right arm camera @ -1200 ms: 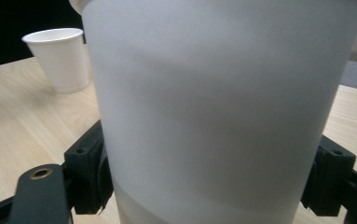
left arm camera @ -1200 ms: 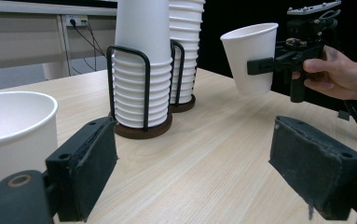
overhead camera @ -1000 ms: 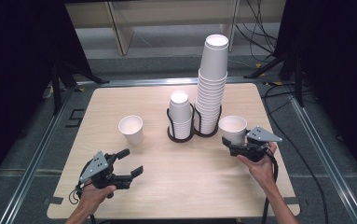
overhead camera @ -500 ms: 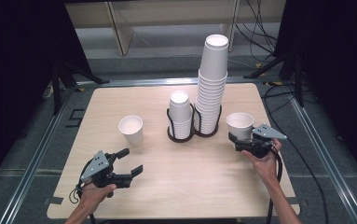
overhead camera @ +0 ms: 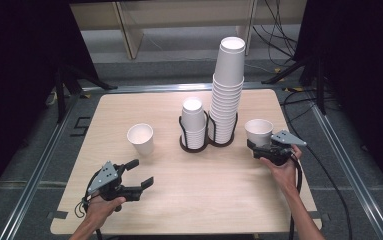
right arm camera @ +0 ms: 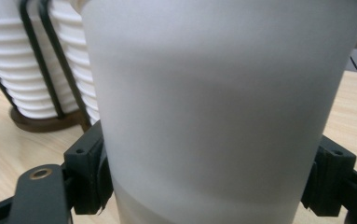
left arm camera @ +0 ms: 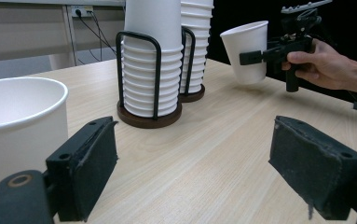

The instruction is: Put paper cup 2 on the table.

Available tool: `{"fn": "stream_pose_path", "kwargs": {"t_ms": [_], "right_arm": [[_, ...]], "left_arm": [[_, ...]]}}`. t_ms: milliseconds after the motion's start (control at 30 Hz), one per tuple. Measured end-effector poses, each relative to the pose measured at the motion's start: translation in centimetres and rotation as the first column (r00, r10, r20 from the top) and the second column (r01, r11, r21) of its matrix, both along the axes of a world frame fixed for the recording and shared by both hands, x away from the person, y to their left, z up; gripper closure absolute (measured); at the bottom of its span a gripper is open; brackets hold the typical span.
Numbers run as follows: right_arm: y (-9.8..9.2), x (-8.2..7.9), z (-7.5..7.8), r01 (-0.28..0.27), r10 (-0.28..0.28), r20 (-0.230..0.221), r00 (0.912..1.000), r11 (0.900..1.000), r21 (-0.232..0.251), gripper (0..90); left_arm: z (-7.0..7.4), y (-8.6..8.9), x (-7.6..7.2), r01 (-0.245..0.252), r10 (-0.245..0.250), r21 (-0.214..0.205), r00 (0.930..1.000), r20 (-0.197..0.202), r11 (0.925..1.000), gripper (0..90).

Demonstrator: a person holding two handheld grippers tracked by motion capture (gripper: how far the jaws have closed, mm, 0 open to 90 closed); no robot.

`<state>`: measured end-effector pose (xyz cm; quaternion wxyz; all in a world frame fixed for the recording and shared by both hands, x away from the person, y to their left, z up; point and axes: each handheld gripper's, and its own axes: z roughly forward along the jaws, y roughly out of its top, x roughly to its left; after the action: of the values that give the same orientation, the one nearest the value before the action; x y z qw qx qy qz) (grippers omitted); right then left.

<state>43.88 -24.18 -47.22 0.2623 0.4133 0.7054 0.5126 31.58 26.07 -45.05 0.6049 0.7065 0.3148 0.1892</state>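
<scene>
At the near edge of the tabletop (overhead camera: 189,200), two hand-held claws work among paper cups.

Nearest, low on the left, the left claw (overhead camera: 140,172) hovers just over the wood with its jaws parted and nothing between them, a hand (overhead camera: 101,207) gripping it from below. Farther in on the right, the right claw (overhead camera: 257,146) is clenched around the lower wall of a white paper cup (overhead camera: 259,132), held upright just above the tabletop, close beside the tall stack of cups (overhead camera: 226,90). Left of centre a second cup (overhead camera: 141,138) stands alone, upright. Behind, two black wire holders (overhead camera: 195,145) on brown bases stand side by side, the left with a short stack (overhead camera: 193,117).
</scene>
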Motion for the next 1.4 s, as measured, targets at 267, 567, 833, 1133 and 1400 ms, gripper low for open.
{"fn": "stream_pose_path", "kwargs": {"t_ms": [267,567,833,1133,1400], "right_arm": [[0.3,0.6,-0.8,0.01,-0.013,-0.05,0.9987,0.9985,-0.054,20.9],[-0.3,0.4,-0.5,-0.002,-0.003,-0.049,0.9988,0.9955,-0.095,20.5],[-0.7,-0.4,-0.3,-0.007,-0.002,-0.09,0.9959,0.9952,-0.098,20.0],[-1.4,-0.8,-0.5,-0.027,0.019,-0.121,0.9924,0.9973,-0.068,18.9],[-1.8,-0.9,-0.8,-0.032,0.02,-0.148,0.9888,0.996,-0.083,17.2]], "left_arm": [[0.0,0.0,0.0,0.001,-0.001,0.001,1.0,0.001,1.0,14.3],[-0.1,0.0,0.0,0.009,-0.008,-0.02,0.9998,0.016,0.9998,14.3],[0.1,0.2,-0.1,-0.002,0.002,-0.003,1.0,0.005,1.0,14.3],[0.2,0.2,-0.1,0.003,-0.003,-0.01,0.9999,0.016,0.9999,14.3],[0.2,0.3,-0.2,-0.003,0.003,-0.008,0.9999,0.012,1.0,14.3]]}}
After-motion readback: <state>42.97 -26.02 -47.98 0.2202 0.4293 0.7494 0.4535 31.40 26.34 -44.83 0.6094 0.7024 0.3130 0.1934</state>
